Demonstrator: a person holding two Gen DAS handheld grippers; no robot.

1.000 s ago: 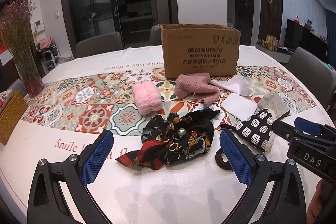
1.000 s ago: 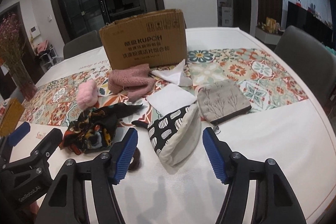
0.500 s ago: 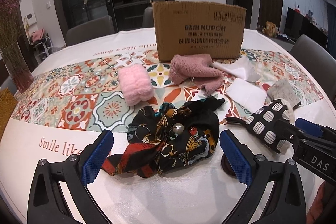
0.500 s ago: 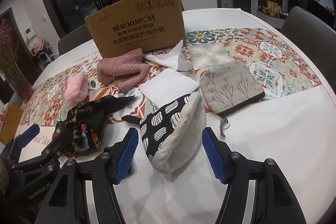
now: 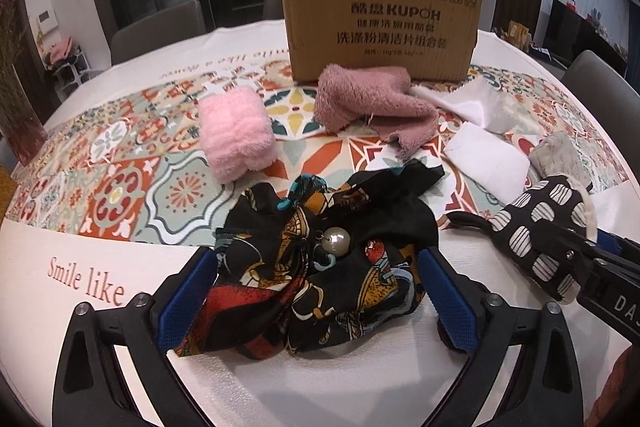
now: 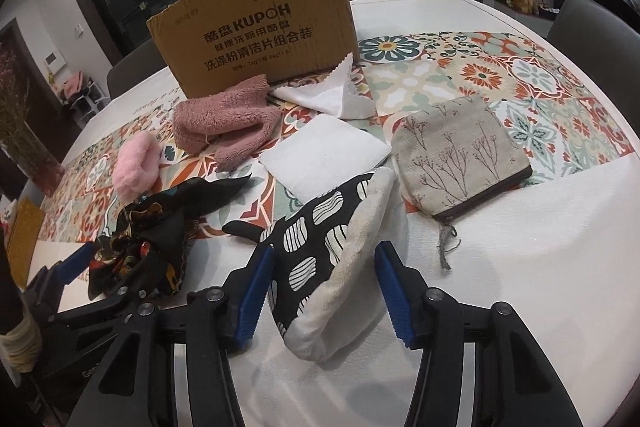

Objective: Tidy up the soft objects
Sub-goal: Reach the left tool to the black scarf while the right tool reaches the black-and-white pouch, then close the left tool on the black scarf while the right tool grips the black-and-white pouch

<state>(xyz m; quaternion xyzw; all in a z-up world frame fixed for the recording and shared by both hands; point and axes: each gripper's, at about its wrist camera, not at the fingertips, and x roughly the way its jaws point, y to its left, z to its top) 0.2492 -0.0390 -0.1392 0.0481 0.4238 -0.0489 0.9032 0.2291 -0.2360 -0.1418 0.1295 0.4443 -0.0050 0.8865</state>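
My left gripper (image 5: 316,291) is open with its blue pads on either side of a crumpled black patterned scarf (image 5: 320,267) with a pearl bead on it. My right gripper (image 6: 326,291) is open around a black-and-white spotted pouch (image 6: 320,255), which also shows in the left wrist view (image 5: 540,235). Farther back lie a pink fluffy roll (image 5: 236,135), a mauve towel (image 5: 368,103), two white cloths (image 6: 324,151) (image 6: 332,95) and a beige pouch (image 6: 460,155). A brown cardboard box (image 5: 380,23) stands upright at the back.
The round table (image 5: 360,379) has a white cover with a patterned tile runner across it. A vase of dried flowers (image 5: 16,83) stands at the far left. Grey chairs surround the table. A woven yellow box (image 6: 24,239) sits at the left edge.
Both grippers moved forward and down. The scarf now lies between the left pads and the spotted pouch between the right pads. The right jaws have narrowed slightly.
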